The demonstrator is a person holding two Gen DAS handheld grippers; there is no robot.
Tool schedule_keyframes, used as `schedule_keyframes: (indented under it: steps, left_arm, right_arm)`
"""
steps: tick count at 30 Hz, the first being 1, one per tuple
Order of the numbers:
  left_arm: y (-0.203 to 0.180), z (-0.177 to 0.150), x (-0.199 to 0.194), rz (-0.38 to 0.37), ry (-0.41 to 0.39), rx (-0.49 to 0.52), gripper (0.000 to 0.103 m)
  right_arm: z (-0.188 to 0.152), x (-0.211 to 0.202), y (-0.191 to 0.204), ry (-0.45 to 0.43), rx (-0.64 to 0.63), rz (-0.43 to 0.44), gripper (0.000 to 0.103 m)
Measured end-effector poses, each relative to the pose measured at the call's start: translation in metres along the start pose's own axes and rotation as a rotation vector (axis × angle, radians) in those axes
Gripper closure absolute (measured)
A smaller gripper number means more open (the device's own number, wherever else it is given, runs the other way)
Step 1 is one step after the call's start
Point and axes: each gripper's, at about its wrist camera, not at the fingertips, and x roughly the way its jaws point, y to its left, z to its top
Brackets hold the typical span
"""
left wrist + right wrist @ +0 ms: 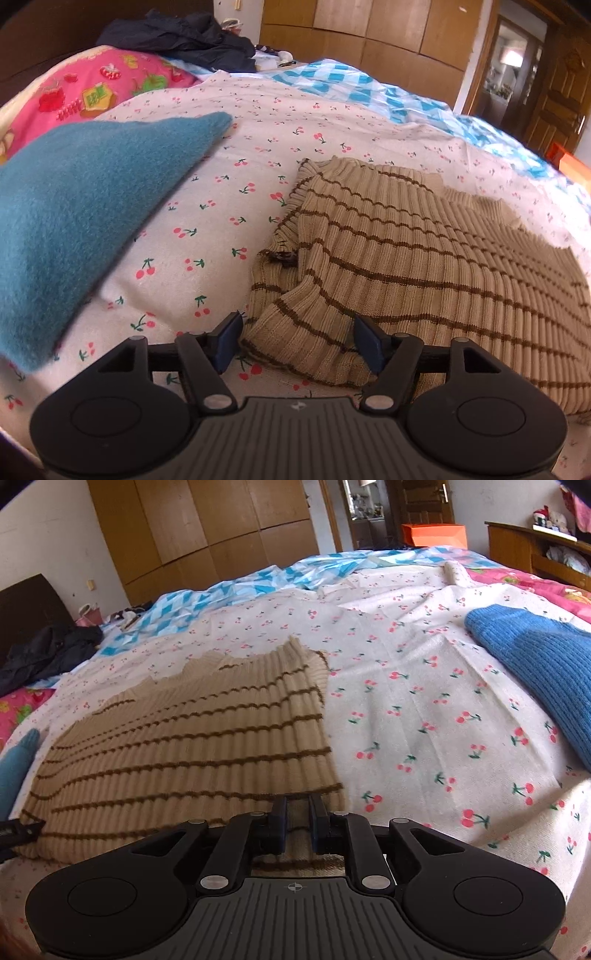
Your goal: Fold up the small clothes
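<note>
A beige ribbed sweater [424,258] with brown stripes lies flat on the cherry-print sheet [221,184]. My left gripper [297,343] is open at its near left corner. A folded-over sleeve lies between the wide-apart pads, and neither pad presses on it. In the right wrist view the same sweater [184,738] spreads to the left. My right gripper [297,825] sits at its near right hem. Its pads stand a narrow gap apart with the knit fabric between them, shut on the hem.
A teal fleece garment [74,221] lies left of the sweater and a blue knit one [535,664] to the right. Dark clothes [184,37], a pink quilt [92,88] and a blue checked cover [351,85] lie further back. Behind stand a wooden wardrobe [207,528] and an orange box [432,533].
</note>
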Motion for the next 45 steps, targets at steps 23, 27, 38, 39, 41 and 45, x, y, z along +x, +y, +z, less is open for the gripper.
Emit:
schedule_keyframes:
  steps: [23,27,38,39,41,45]
  left_arm:
    - [0.038,0.01,-0.001,-0.164,0.028,-0.198,0.033]
    - [0.045,0.01,-0.004,-0.184,0.028,-0.218,0.033]
    - [0.048,0.012,-0.009,-0.137,-0.001,-0.201,0.033]
    - [0.047,0.012,-0.008,-0.133,-0.002,-0.193,0.033]
    - [0.046,0.012,-0.007,-0.128,0.002,-0.182,0.033]
    - [0.044,0.011,-0.007,-0.12,-0.001,-0.17,0.033]
  right_arm:
    - [0.079,0.106,0.262,0.277,-0.451,0.358,0.066]
    - [0.076,0.141,0.299,0.4,-0.481,0.351,0.063]
    - [0.055,0.166,0.349,0.462,-0.649,0.227,0.038]
    - [0.051,0.168,0.353,0.459,-0.686,0.205,0.04]
    - [0.047,0.172,0.358,0.446,-0.755,0.178,0.052]
    - [0.052,0.171,0.356,0.433,-0.808,0.138,0.084]
